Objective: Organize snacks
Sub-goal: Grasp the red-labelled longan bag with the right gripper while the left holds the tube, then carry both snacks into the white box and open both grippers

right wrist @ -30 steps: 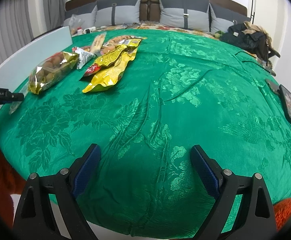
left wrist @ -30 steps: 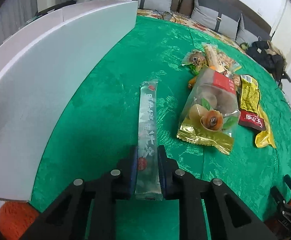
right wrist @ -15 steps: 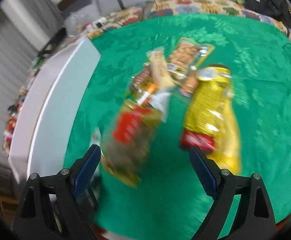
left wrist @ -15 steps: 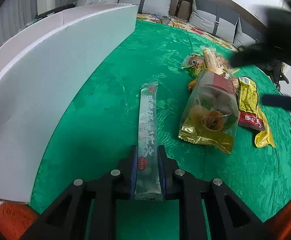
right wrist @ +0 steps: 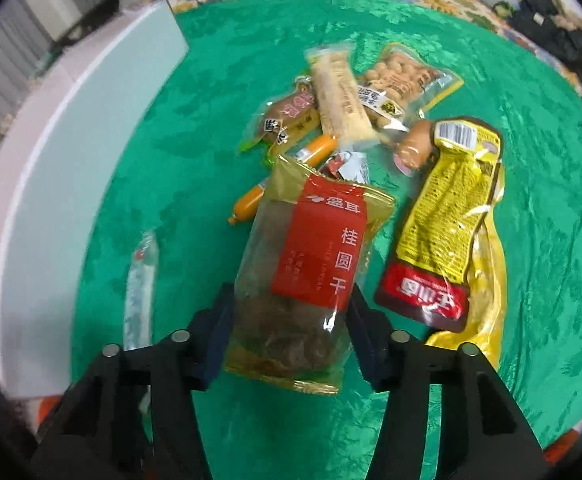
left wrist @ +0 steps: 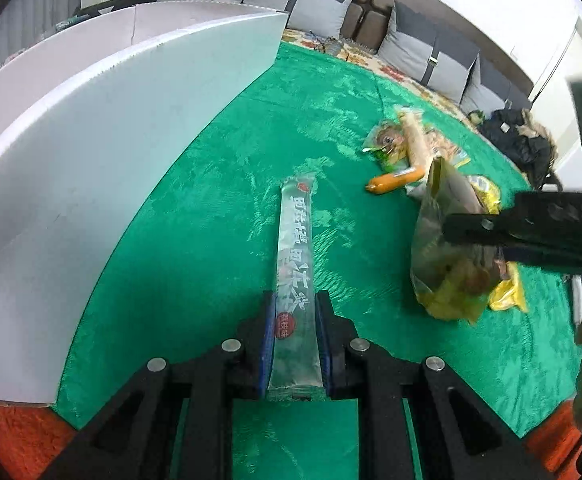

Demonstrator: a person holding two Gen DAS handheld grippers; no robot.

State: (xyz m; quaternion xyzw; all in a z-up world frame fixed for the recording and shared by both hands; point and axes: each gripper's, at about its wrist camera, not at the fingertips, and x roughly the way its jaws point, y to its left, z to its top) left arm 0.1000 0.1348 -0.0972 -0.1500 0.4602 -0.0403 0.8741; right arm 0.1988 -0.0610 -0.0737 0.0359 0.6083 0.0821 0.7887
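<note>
My left gripper (left wrist: 294,344) is shut on the near end of a long clear snack stick packet (left wrist: 295,240), which lies straight ahead on the green cloth (left wrist: 211,220). That packet shows as a pale strip (right wrist: 141,280) in the right wrist view. My right gripper (right wrist: 291,336) points down over the snack pile, and its jaws are closing on a clear bag of dried fruit with a red label (right wrist: 315,248). Both pads press the bag's sides. In the left wrist view the bag (left wrist: 447,248) stands tilted up, with the right gripper's fingers (left wrist: 491,228) around it.
A white box wall (left wrist: 91,160) runs along the left. A yellow packet (right wrist: 447,216) lies just right of the bag. Behind it are a peanut packet (right wrist: 403,84), a beige bar (right wrist: 341,92) and orange sausages (right wrist: 249,200). Sofa cushions (left wrist: 311,4) line the back.
My right gripper swung from the bare cloth to over the snack pile and narrowed its jaws onto the red-label bag, which now stands tilted up. My left gripper kept still with its packet.
</note>
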